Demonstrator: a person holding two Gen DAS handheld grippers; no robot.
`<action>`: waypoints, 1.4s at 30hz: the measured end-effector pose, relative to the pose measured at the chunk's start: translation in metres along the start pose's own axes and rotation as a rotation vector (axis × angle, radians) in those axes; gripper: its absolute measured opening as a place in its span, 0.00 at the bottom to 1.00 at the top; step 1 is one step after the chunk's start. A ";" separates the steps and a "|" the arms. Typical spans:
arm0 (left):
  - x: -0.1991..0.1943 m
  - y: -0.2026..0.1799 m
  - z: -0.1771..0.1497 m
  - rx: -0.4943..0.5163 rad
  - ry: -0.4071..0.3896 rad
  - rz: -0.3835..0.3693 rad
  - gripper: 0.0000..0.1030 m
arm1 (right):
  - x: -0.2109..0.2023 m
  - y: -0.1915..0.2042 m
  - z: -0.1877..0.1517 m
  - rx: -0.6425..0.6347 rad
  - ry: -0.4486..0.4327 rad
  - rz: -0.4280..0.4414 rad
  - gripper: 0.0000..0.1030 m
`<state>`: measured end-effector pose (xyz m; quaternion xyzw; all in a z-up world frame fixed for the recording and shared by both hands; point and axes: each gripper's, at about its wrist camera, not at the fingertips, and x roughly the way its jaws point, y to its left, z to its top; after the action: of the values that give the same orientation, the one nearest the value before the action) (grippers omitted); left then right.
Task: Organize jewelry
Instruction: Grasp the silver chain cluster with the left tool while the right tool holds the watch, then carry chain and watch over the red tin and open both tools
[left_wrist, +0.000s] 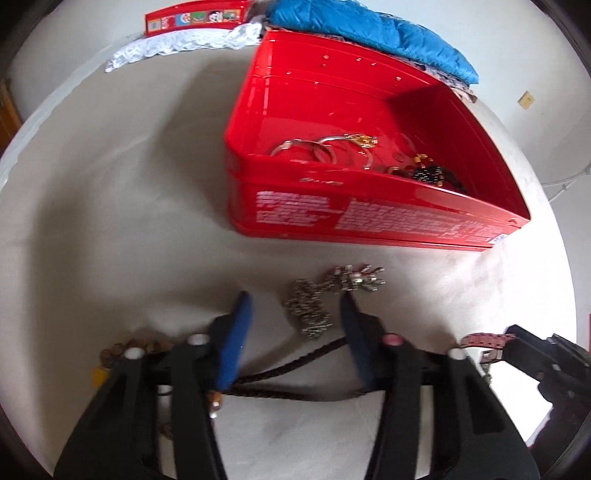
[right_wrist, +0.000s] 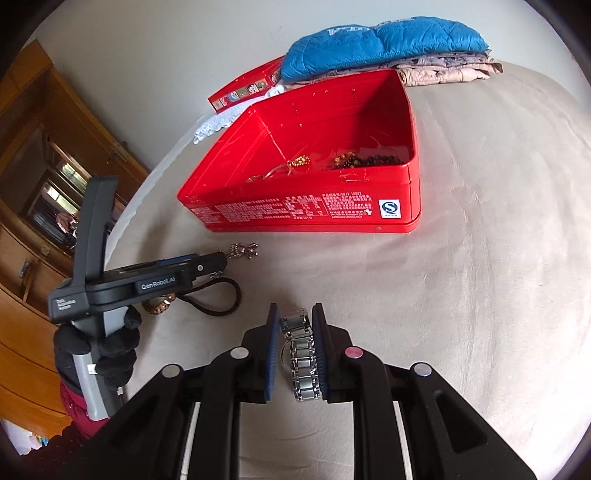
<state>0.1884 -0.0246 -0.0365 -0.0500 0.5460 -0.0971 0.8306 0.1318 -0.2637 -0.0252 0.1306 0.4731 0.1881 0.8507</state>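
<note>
An open red tin box (left_wrist: 369, 218) (right_wrist: 303, 210) sits on the beige bed and holds silver bangles (left_wrist: 321, 149), a gold piece (right_wrist: 299, 161) and dark bead strands (left_wrist: 436, 173) (right_wrist: 369, 160). My left gripper (left_wrist: 295, 299) is open, its blue pads straddling a silver chain (left_wrist: 314, 302) lying on the bed. A dark braided cord (left_wrist: 291, 363) (right_wrist: 218, 295) lies just behind it. My right gripper (right_wrist: 295, 314) has a silver link bracelet (right_wrist: 301, 354) between its pads, held above the bed. The left gripper also shows in the right wrist view (right_wrist: 221, 260).
A blue quilted garment (right_wrist: 384, 40) lies on folded clothes behind the box. The red lid (left_wrist: 195, 16) and white lace (left_wrist: 177, 44) lie at the far left. Brown beads (left_wrist: 122, 349) (right_wrist: 159, 304) lie near the cord. A wooden cabinet (right_wrist: 40, 177) stands left of the bed.
</note>
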 end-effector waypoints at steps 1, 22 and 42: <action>0.001 -0.002 0.001 0.002 0.003 -0.006 0.27 | 0.001 -0.002 0.000 0.001 0.001 -0.001 0.16; 0.010 -0.030 0.013 0.023 -0.032 -0.045 0.54 | -0.003 -0.013 0.000 0.017 -0.009 0.032 0.16; 0.019 -0.045 0.008 0.117 -0.051 0.038 0.27 | 0.007 -0.005 -0.001 0.021 0.029 -0.009 0.42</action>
<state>0.1985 -0.0728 -0.0413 0.0065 0.5189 -0.1115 0.8475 0.1356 -0.2648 -0.0330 0.1348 0.4880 0.1810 0.8432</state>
